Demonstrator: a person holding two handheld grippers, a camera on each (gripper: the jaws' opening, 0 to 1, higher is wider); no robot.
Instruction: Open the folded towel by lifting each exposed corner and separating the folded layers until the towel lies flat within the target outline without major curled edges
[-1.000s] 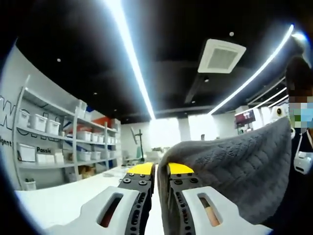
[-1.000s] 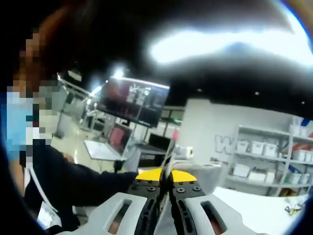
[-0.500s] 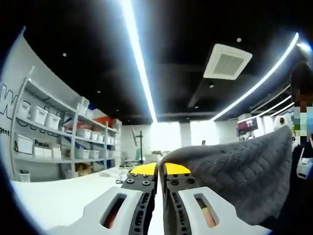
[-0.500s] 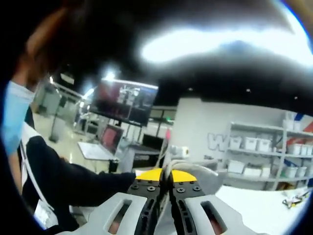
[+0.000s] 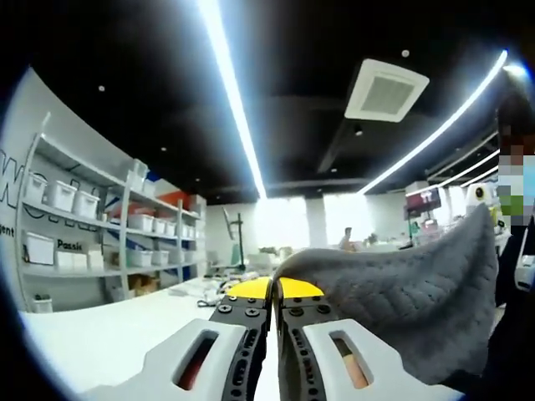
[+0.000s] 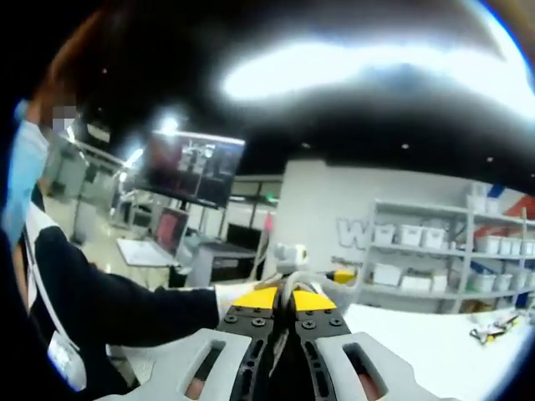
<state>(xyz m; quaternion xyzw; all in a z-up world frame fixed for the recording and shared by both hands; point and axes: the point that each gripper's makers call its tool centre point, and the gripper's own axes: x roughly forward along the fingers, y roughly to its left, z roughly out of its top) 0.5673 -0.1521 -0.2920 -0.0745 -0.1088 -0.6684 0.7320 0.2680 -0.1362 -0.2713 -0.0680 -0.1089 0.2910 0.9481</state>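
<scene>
In the left gripper view my left gripper (image 5: 272,289) is shut on a corner of the grey towel (image 5: 401,288). The towel hangs in the air and spreads from the yellow tips to the right. In the right gripper view my right gripper (image 6: 290,296) has its jaws together, pinching a thin pale edge of the towel (image 6: 290,279) at its yellow tips. Little else of the cloth shows past them. A person's dark sleeve (image 6: 125,305) and white-gloved hand (image 6: 227,292) reach in from the left, close to the right gripper's tips.
A white table (image 5: 92,338) lies below the left gripper and shows again as the white table (image 6: 435,338) at the lower right. Shelves with white bins (image 5: 58,200) line the wall. A monitor (image 6: 188,167) and a desk stand behind the person.
Both grippers keep their hold. The right view has swung a little, so the shelves sit more to the middle, and less of the towel shows past the right tips.
</scene>
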